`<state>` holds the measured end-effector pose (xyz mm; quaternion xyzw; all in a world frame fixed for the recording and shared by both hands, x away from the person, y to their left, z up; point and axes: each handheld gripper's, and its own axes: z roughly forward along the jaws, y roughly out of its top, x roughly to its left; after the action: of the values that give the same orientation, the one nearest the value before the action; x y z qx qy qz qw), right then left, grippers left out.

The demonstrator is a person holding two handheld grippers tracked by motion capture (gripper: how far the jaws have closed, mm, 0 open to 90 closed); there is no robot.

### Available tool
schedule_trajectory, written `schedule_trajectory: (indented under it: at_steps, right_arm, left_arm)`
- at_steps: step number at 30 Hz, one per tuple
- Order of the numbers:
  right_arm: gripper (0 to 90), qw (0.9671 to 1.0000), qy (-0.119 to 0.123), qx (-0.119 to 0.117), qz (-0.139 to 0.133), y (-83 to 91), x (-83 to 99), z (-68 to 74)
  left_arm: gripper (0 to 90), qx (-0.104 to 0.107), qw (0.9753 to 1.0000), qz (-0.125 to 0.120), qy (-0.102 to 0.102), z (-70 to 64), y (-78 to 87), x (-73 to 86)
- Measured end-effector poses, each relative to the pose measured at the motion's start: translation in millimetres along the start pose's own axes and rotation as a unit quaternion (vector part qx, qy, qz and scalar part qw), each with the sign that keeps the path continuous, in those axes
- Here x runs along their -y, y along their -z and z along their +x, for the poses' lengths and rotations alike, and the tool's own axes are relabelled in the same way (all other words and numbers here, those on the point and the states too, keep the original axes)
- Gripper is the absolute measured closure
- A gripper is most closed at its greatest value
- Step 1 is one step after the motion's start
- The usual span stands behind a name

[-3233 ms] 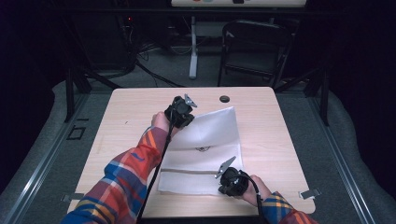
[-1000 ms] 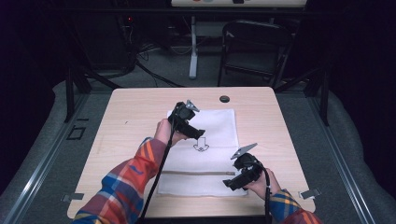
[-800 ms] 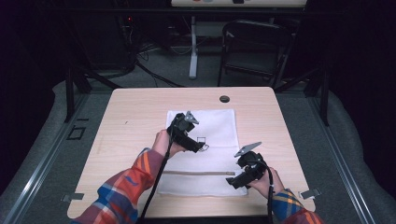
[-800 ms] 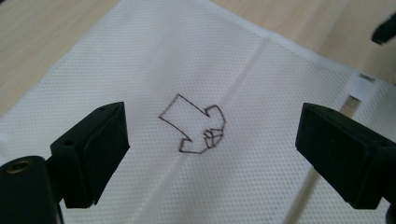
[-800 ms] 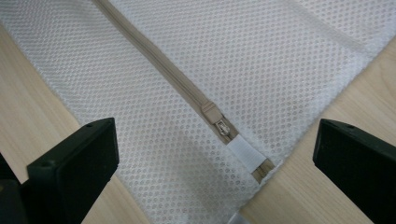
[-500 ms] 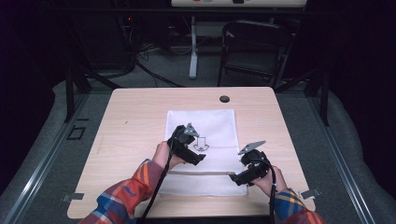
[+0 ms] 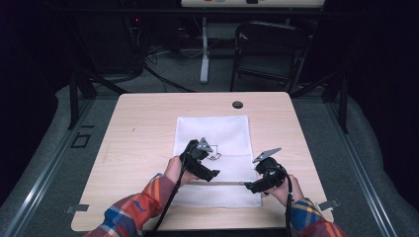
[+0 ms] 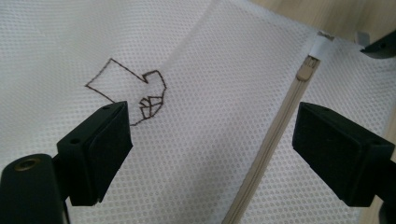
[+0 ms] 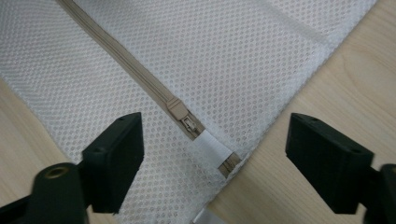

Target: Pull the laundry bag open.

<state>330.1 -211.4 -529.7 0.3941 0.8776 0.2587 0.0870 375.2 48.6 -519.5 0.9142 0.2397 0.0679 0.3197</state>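
Both pairs of jaws are spread wide with nothing between them. The left gripper (image 7: pixel 215 174) hangs over the white mesh bag (image 7: pixel 217 133), and in the left gripper view (image 8: pixel 210 154) its jaws frame bare mesh, with a small dark outline drawing (image 8: pixel 133 91) stitched into the fabric just above one jaw and the beige zipper (image 8: pixel 271 144) running up past the other jaw. The right gripper (image 7: pixel 249 186) hovers at the bag's right edge near the person's side; in the right gripper view (image 9: pixel 212 161) its jaws straddle the zipper's end, where the slider (image 9: pixel 180 112) sits close to a white fabric tab (image 9: pixel 212 151) at the corner of the bag, with bare wood to either side. The bag lies flat in the middle of the light wooden desk (image 7: pixel 143 133), its zipper crossing it near the edge closest to the person. A small dark round hole (image 7: pixel 237 104) sits in the desk beyond the bag's far edge. Plaid sleeves (image 7: pixel 133 215) reach in from the near edge, and a dark folding chair (image 7: pixel 269 54) stands on the floor behind the desk.
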Motion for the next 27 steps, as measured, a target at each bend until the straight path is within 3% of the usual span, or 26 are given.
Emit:
schedule_trajectory:
  at_steps: [2,7,11,14,17,19,22,25,27]
  right_arm:
    - [30.2,1.0,0.004,0.0,0.003,0.2,0.2,-1.3]
    - [57.2,0.9999,0.01,-0.001,0.007,-0.6,1.5,-4.6]
    - [77.3,0.9999,0.013,-0.007,0.007,-4.2,1.2,-5.7]
    - [87.2,0.9996,0.017,-0.01,0.019,-9.4,1.5,-4.5]
    - [90.0,0.9994,0.021,-0.011,0.027,-15.5,2.2,-3.8]
    - [90.0,0.9993,0.023,-0.009,0.03,-18.2,2.2,-4.9]
    - [90.0,0.9993,0.014,-0.014,0.031,-21.7,3.4,-5.8]
    - [90.0,0.9992,0.014,-0.011,0.035,-22.9,4.4,-5.9]
    - [90.0,0.9996,0.003,-0.015,0.023,-26.0,6.8,-5.2]
  left_arm:
    - [13.8,0.007,1.0,-0.005,0.001,-2.9,-4.2,-0.2]
    - [16.4,0.029,0.9994,-0.013,-0.015,-16.2,-14.1,-7.4]
    - [26.5,0.053,0.9979,-0.013,-0.035,-30.8,-27.0,-14.5]
    - [37.3,0.065,0.9967,-0.007,-0.047,-39.7,-36.6,-19.1]
    - [45.0,0.083,0.9949,-0.008,-0.056,-46.1,-45.5,-22.8]
    - [51.3,0.084,0.9944,-0.004,-0.064,-50.7,-51.9,-24.3]
    - [61.1,0.099,0.9928,0.006,-0.068,-55.5,-64.3,-25.5]
    - [69.0,0.096,0.9932,0.016,-0.064,-58.9,-73.3,-25.3]
    - [71.0,0.095,0.9932,0.017,-0.065,-59.4,-78.5,-25.1]
